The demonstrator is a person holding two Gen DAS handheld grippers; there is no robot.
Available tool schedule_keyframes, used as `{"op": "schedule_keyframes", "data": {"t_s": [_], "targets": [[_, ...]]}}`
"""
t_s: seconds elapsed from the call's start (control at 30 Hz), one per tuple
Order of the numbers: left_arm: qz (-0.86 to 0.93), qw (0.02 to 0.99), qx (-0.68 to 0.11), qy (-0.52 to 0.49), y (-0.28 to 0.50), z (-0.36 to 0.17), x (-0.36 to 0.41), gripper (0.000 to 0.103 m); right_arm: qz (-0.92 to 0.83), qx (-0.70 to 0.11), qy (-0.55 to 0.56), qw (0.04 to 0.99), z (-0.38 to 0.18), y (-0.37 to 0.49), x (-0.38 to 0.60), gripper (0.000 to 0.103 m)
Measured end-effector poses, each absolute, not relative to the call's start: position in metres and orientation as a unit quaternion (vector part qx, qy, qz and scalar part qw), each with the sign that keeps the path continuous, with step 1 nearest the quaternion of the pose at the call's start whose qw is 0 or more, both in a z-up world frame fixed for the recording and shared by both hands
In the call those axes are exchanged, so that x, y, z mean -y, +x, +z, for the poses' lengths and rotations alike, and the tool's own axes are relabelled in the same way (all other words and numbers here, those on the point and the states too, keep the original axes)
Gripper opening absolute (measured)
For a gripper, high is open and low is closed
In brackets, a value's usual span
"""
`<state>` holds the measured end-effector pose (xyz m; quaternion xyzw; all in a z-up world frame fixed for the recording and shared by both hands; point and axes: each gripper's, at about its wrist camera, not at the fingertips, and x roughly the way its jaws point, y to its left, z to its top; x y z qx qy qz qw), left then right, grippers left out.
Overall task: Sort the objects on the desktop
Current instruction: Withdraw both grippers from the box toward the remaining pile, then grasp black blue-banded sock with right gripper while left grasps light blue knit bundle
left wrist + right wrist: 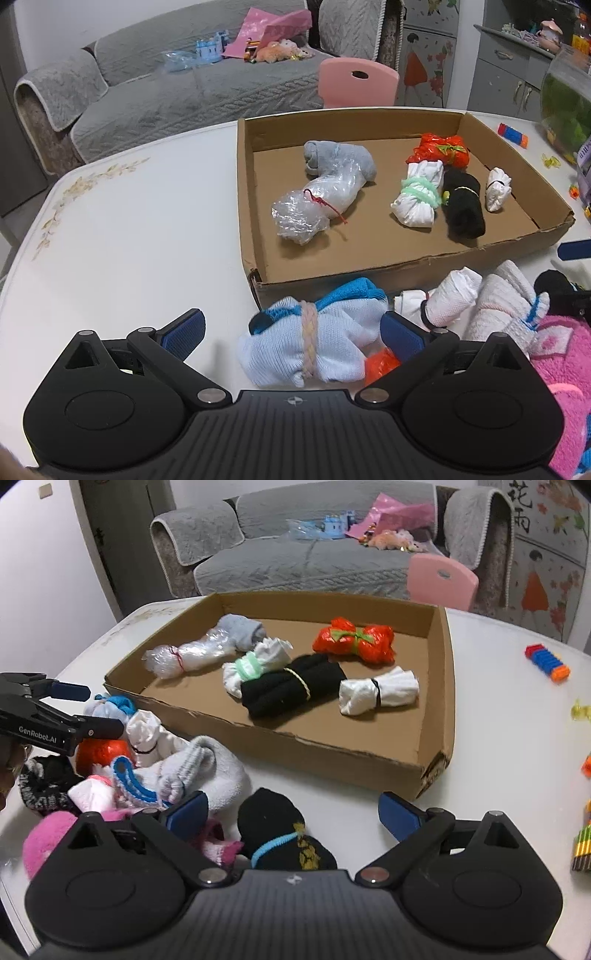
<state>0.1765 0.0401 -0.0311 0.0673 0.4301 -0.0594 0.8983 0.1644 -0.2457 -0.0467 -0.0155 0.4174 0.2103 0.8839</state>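
Note:
A shallow cardboard tray (406, 269) (332, 751) on the white table holds several tied bundles: clear plastic with grey (317, 199), white with green band (419, 197), black (463, 206), orange (439, 149), small white (498, 188). My left gripper (293, 332) is open, its jaws on either side of a light-blue sock bundle (306, 350) tied with a pink braid, in front of the tray. My right gripper (291, 814) is open over a black bundle (280, 834) with a blue tie. The left gripper also shows in the right wrist view (88, 709).
A pile of loose bundles lies before the tray: white (450, 299), pale towel roll (506, 306), pink fleece (565, 354), orange (105, 751). Toy blocks (546, 662) lie to the right on the table. A pink chair (356, 83) and grey sofa stand behind.

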Motion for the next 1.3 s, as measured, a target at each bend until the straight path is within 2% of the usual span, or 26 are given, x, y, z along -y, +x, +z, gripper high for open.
{"op": "schedule_keyframes", "data": {"t_s": [0.2, 0.3, 0.37, 0.47, 0.53, 0.67, 0.73, 0.77, 0.83, 1.3], "targets": [[-0.059, 0.900, -0.426, 0.064, 0.178, -0.033, -0.042, 0.103, 0.202, -0.414, -0.023, 0.887, -0.045, 0.161, 0.248, 0.095], [-0.057, 0.902, -0.425, 0.052, 0.177, -0.032, -0.047, 0.103, 0.199, -0.416, -0.026, 0.887, -0.048, 0.163, 0.248, 0.091], [-0.058, 0.901, -0.427, 0.053, 0.176, -0.035, -0.048, 0.103, 0.194, -0.424, -0.029, 0.884, -0.052, 0.166, 0.248, 0.083], [-0.053, 0.900, -0.430, 0.048, 0.176, -0.039, -0.049, 0.103, 0.194, -0.427, -0.036, 0.882, -0.055, 0.166, 0.247, 0.079], [-0.050, 0.898, -0.434, 0.038, 0.177, -0.040, -0.051, 0.103, 0.193, -0.426, -0.038, 0.883, -0.053, 0.164, 0.247, 0.069], [-0.046, 0.899, -0.434, 0.031, 0.177, -0.040, -0.052, 0.101, 0.190, -0.422, -0.035, 0.886, -0.052, 0.162, 0.249, 0.054], [-0.047, 0.896, -0.441, 0.020, 0.177, -0.042, -0.053, 0.096, 0.186, -0.420, -0.031, 0.888, -0.051, 0.163, 0.252, 0.050], [-0.049, 0.894, -0.446, 0.011, 0.177, -0.043, -0.054, 0.088, 0.183, -0.420, -0.029, 0.888, -0.050, 0.163, 0.254, 0.048], [-0.051, 0.891, -0.450, -0.001, 0.177, -0.044, -0.056, 0.087, 0.183, -0.419, -0.022, 0.889, -0.049, 0.164, 0.257, 0.041], [-0.035, 0.898, -0.439, -0.007, 0.163, -0.030, -0.061, 0.081, 0.190, -0.419, 0.023, 0.888, -0.047, 0.159, 0.275, 0.036]]}}
